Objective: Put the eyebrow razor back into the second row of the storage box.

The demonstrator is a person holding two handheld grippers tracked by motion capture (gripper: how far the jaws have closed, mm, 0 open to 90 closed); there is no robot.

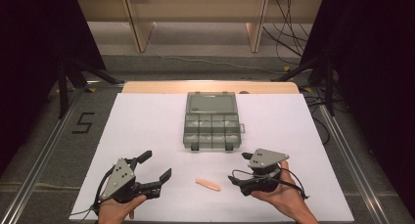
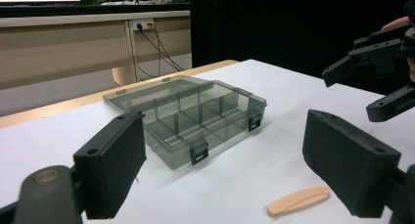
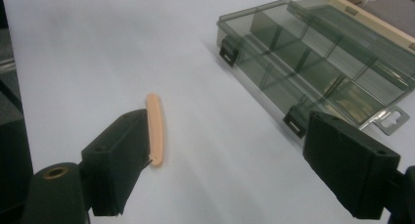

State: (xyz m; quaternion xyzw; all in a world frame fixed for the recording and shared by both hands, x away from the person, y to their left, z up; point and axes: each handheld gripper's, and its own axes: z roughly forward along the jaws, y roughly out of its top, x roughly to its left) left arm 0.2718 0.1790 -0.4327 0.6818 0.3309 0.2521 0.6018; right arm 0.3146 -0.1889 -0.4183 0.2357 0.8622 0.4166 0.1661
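Over on the left of the high view, the left gripper [image 1: 156, 168] rests low above the white table [image 1: 147, 121], held in a hand [image 1: 115, 212] at the near edge; its jaws stand wide apart with nothing between them and open toward the middle of the table. Just right of it, between the two grippers, lies the peach-coloured stick [image 1: 208, 184], flat on the white surface near the front edge. Its long axis runs nearly left to right across the table, with the left end a little farther from the person than the right end. Beyond it, well apart toward the far side, sits the smoky clear compartment box [image 1: 212, 121], lid laid open and back, latches facing the person. Farther right, the right gripper [image 1: 238, 168] is cradled in the other hand [image 1: 286, 197], jaws spread wide and holding nothing, opening leftward toward the stick, which lies just beside its nearer jaw in the right gripper view.
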